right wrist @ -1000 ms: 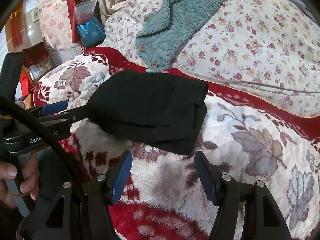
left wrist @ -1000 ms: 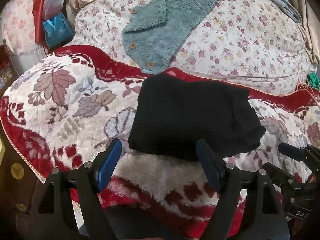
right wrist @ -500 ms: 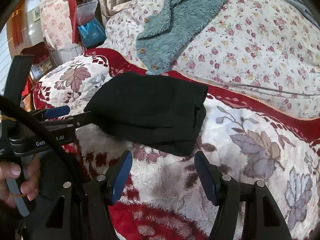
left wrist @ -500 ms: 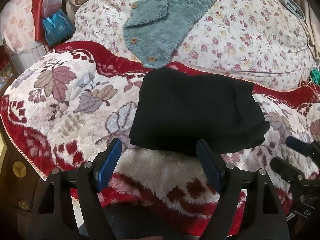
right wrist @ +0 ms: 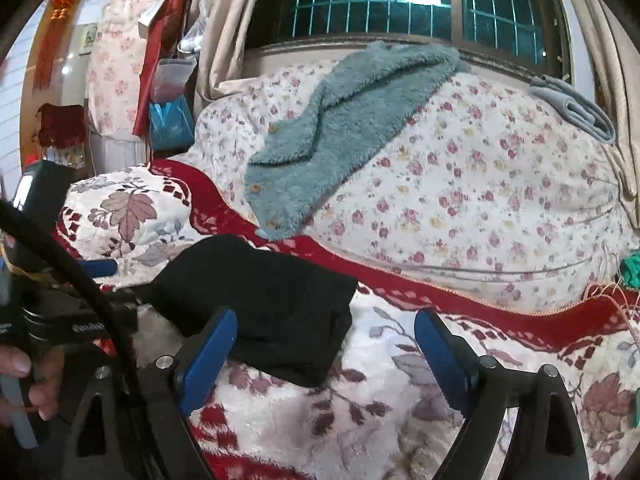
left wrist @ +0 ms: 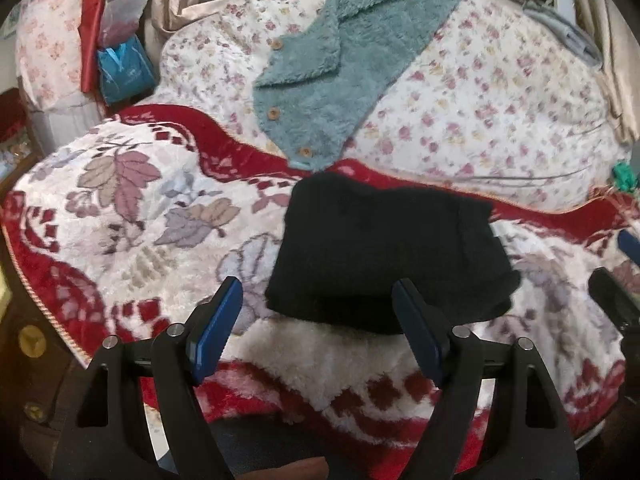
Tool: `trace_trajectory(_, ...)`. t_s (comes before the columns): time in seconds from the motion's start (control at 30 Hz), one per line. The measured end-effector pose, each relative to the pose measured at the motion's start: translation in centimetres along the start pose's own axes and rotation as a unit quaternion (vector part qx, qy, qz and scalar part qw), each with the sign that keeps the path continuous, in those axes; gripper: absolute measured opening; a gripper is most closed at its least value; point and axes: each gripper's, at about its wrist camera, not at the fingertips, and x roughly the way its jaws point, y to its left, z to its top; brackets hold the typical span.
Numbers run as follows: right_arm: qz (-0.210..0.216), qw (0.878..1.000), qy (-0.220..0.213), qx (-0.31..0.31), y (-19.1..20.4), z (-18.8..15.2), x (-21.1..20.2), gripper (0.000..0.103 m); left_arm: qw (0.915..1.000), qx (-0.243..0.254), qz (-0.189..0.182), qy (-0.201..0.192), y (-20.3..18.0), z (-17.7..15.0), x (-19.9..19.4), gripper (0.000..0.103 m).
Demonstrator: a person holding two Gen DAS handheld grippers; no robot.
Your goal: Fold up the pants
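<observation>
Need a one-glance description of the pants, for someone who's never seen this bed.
On the bed, find the red leaf-patterned blanket in front of the floral quilt. The pants lie on it just below the teal fleece, folded into a compact bundle. They are the only plain black item there.

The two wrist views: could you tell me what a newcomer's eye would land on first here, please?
The folded black pants stand out, lying on the red-and-white leaf-patterned blanket just beyond the open left gripper. Behind them a teal fleece garment with wooden buttons is draped across the flowered quilt. In the right wrist view, the right gripper, jaws just opened wider, holds nothing, and a barred window shows above the bed.
</observation>
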Motion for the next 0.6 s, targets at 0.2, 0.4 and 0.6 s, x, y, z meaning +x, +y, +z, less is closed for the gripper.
trace_trajectory(0.2,0.004,0.996,0.052,0.075,-1.3,-1.8,2.7,0.089,0.9995,-0.024,-0.012,0.016,0.8,0.5,1.3,0.089)
trace_trajectory(0.4,0.076,0.982,0.133,0.11,-0.9,-3.9,4.7,0.072,0.9989,-0.026,0.009,0.039,0.4,0.0,2.3,0.088)
trace_trajectory(0.6,0.05,0.988,0.124,0.082,-0.3,-3.8,4.0,0.072,0.9976,-0.051,0.018,0.043,1.1,-0.2,2.4,0.088)
